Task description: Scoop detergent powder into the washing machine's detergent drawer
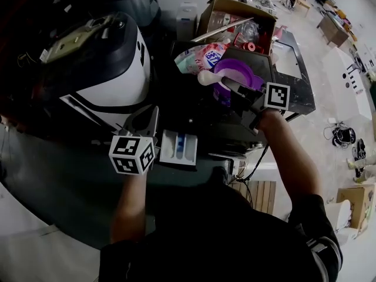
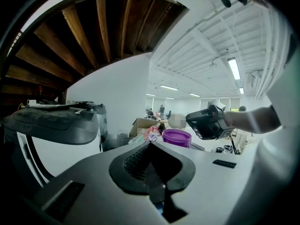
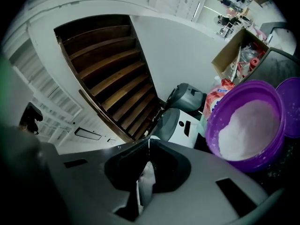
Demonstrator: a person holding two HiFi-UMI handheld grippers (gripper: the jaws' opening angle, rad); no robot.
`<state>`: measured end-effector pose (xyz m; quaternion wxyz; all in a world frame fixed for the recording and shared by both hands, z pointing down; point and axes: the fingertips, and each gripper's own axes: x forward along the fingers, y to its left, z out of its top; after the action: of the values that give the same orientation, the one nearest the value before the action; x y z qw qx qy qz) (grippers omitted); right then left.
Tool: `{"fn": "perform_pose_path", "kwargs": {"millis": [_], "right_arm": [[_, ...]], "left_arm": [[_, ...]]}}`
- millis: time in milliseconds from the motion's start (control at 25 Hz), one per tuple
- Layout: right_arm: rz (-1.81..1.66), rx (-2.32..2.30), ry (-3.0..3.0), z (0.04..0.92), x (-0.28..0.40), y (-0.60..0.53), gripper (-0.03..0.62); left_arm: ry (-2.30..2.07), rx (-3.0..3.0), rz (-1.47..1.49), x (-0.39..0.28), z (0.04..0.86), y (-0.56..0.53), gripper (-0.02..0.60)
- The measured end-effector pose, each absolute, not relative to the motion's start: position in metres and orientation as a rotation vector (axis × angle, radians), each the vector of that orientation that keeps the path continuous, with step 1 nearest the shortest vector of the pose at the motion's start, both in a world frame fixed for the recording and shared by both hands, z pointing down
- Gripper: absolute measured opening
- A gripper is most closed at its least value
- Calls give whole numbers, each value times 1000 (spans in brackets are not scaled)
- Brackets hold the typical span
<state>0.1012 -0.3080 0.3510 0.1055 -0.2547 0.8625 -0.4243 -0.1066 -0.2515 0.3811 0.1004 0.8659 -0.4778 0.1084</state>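
Right gripper [image 3: 145,175] is clamped on the handle of the white scoop [image 1: 207,77], bowl held at the left rim of the purple tub [image 1: 238,63], likely loading or about to carry toward the detergent drawer [image 1: 178,147]. The drawer stands pulled out just beside the left gripper [image 2: 151,168], whose jaws are pressed together with nothing certain between them, probably waiting there to steady it. Head view gives the drawer and scoop bowl; only the right gripper view shows white powder [image 3: 248,130] heaped in the tub, and neither shows whether the bowl is loaded.
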Motion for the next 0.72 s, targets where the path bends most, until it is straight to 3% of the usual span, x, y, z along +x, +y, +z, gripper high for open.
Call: {"fn": "perform_pose_path", "kwargs": {"millis": [720], "right_arm": [[-1327,-744,2492,395,-11,-200,18]], "left_arm": [[-1299,2576,330,-201,405,-185,8]]}}
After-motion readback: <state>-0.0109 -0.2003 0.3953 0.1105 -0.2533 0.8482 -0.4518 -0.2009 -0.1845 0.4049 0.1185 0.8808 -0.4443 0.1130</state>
